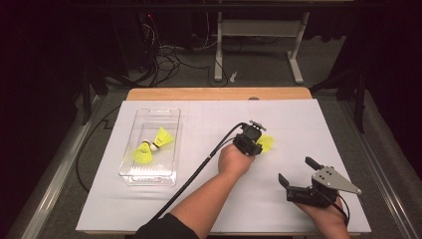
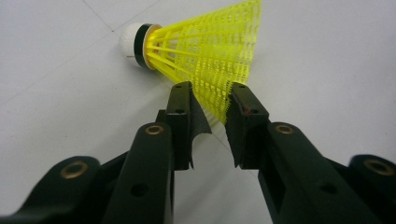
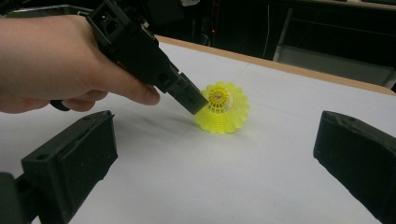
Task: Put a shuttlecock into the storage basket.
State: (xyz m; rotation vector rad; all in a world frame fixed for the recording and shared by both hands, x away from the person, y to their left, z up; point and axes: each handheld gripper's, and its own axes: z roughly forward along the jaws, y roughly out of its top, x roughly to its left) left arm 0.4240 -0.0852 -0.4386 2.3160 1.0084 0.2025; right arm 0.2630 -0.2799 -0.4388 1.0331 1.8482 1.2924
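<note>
Covering most of a wooden table, white sheet, flat and bare over much of its width. Standing on a grey floor strewn with black cables, with a white desk frame behind and darkness on both sides. Resting on the sheet's left part, well clear of both hands: clear plastic tray, long and shallow, holding two yellow shuttlecocks that lie touching near its middle, cork ends together. Leaving wide open room between tray and hands, along the far edge, and at the right rim. Near the sheet's middle, left gripper, tilted down, cable trailing back toward the near edge. Nipping the mesh rim of a third yellow shuttlecock, jaws drawn in narrow on either side of the skirt edge. Lying on its side on the bare sheet, white cork end pointing away from the jaws. Low at the near right, right gripper, jaws spread wide with nothing between them, well apart from the shuttlecock.
</note>
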